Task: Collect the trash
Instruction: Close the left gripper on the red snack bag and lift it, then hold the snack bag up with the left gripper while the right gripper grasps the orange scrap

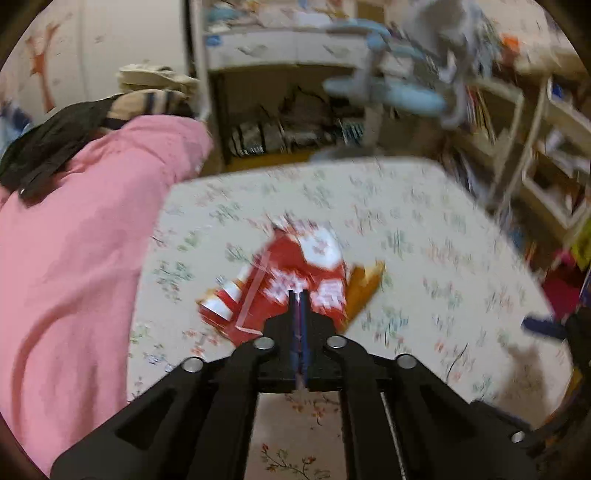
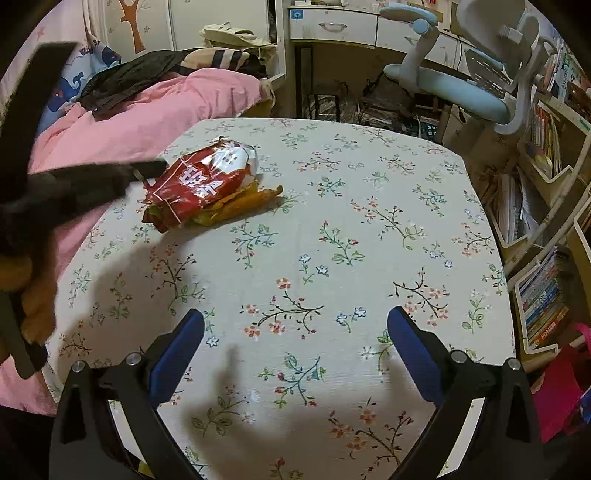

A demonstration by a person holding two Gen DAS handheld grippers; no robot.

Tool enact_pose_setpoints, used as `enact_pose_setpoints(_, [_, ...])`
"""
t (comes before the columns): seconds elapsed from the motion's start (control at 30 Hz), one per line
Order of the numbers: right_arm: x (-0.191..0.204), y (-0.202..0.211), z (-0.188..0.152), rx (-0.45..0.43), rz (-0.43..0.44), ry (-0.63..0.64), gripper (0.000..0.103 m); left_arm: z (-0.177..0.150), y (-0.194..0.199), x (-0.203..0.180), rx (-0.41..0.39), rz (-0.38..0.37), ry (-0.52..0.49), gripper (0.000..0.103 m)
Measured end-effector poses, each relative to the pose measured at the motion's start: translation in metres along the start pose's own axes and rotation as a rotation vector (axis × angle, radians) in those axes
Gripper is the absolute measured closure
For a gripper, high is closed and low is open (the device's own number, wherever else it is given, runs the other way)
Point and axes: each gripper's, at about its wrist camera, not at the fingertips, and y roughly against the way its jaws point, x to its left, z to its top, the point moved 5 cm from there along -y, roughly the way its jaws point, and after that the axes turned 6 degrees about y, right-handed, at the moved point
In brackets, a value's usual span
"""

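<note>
A red and white snack bag (image 2: 207,181) lies on a yellow-orange wrapper (image 2: 247,201) at the far left of the floral table (image 2: 332,240). In the left wrist view, which is blurred, my left gripper (image 1: 299,295) has its fingers closed together on the near edge of the red bag (image 1: 295,266), with the orange wrapper (image 1: 364,288) to its right. In the right wrist view the left gripper (image 2: 159,166) reaches the bag from the left. My right gripper (image 2: 295,332) is open and empty above the table's near middle.
A pink duvet (image 2: 129,125) with dark clothes (image 2: 125,81) lies left of the table. A desk (image 2: 332,29) and a blue-grey chair (image 2: 461,85) stand behind. Bookshelves (image 2: 546,155) and a red bag (image 2: 561,391) are on the right.
</note>
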Motion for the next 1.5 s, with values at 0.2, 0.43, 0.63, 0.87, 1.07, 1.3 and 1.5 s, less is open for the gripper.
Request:
enact_pose_setpoints(0.2, [0.001,-0.003,0.0,0.003,0.004,0.0,0.008,-0.014,-0.022,-0.026,0.009,0.15,-0.174,0.066])
enact_pose_setpoints(0.43, [0.002,-0.007,-0.001,0.012,0.001,0.005,0.008,-0.01,-0.031,-0.022,0.013,0.151,-0.178,0.102])
enact_pose_setpoints(0.63, [0.004,-0.009,0.001,0.012,0.005,0.002,0.008,0.008,-0.011,0.004,-0.019,0.052,-0.015,0.103])
enact_pose_setpoints(0.87, [0.006,-0.009,0.001,0.013,0.028,-0.021,0.008,0.025,-0.018,0.041,-0.028,0.015,0.098,0.072])
enact_pose_setpoints(1.07, [0.012,-0.011,-0.001,0.022,0.042,-0.005,0.008,0.044,-0.05,0.056,-0.029,-0.001,0.127,0.027])
enact_pose_setpoints(1.3, [0.019,-0.011,0.003,0.017,0.057,0.009,0.008,0.035,-0.08,0.027,0.075,-0.16,0.052,0.081])
enact_pose_setpoints(1.5, [0.017,-0.008,0.003,0.009,0.055,0.005,0.008,0.049,-0.036,0.039,-0.021,-0.191,0.153,0.098])
